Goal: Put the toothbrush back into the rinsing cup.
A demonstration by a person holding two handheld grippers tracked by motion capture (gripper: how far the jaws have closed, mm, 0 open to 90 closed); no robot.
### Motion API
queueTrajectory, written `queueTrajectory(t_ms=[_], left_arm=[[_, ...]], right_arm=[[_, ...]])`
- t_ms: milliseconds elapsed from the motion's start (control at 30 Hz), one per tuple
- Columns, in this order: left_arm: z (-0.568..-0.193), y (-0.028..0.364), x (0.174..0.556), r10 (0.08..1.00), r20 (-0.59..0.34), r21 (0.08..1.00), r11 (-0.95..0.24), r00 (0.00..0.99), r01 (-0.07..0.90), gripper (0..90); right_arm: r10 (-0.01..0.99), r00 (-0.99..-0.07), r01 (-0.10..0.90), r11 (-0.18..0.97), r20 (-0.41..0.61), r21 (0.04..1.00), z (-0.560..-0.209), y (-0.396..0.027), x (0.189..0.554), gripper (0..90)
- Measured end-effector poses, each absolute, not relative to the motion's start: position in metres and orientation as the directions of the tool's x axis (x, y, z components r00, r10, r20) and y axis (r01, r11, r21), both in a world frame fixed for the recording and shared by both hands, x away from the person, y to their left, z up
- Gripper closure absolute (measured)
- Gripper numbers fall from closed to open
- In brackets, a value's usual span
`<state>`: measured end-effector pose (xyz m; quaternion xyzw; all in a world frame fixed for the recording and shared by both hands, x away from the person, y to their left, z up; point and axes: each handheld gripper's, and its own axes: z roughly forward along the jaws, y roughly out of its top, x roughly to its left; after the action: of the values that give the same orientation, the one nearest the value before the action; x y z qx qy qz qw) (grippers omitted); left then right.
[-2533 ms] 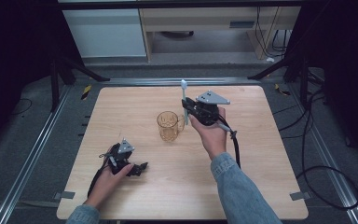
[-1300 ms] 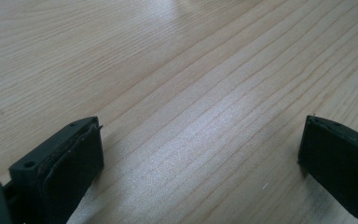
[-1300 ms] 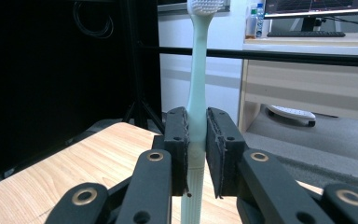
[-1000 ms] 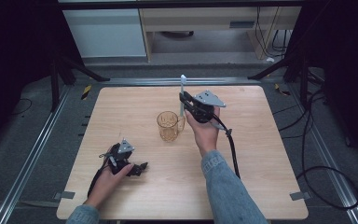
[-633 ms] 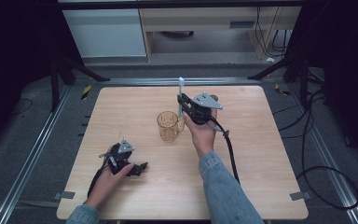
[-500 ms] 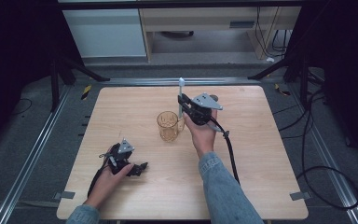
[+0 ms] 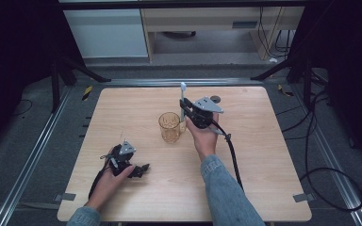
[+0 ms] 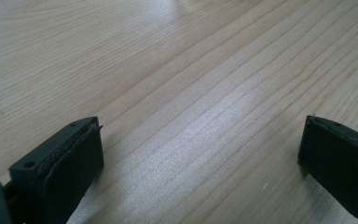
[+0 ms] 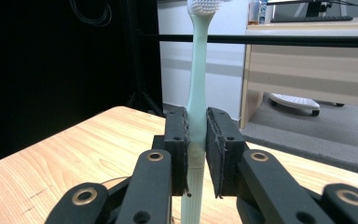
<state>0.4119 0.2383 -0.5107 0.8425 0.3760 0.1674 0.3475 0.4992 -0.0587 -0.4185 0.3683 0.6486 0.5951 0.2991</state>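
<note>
Right gripper view: right tool [image 9: 196,140] clenched on pale green plastic toothbrush [image 9: 197,93], upright, just beside amber glass cup [image 7: 169,127]; left tool [image 8: 200,154] released on table [image 8: 191,70]. Next: lower handle into cup

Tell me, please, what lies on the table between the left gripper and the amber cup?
Nothing: in the high view, bare wooden table separates the left gripper from the amber cup. The left gripper view shows plain wood between its open fingers.
</note>
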Motion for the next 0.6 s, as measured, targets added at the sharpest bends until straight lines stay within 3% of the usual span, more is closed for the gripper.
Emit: queueTrajectory(t_ms=[600], left_arm=[[-0.511, 0.238, 0.412, 0.749, 0.022, 0.711, -0.477, 0.662, 0.517, 0.0]], right_arm=[[0.834, -0.549, 0.151, 0.028, 0.06, 0.988, -0.439, -0.057, 0.501, 79.1]])
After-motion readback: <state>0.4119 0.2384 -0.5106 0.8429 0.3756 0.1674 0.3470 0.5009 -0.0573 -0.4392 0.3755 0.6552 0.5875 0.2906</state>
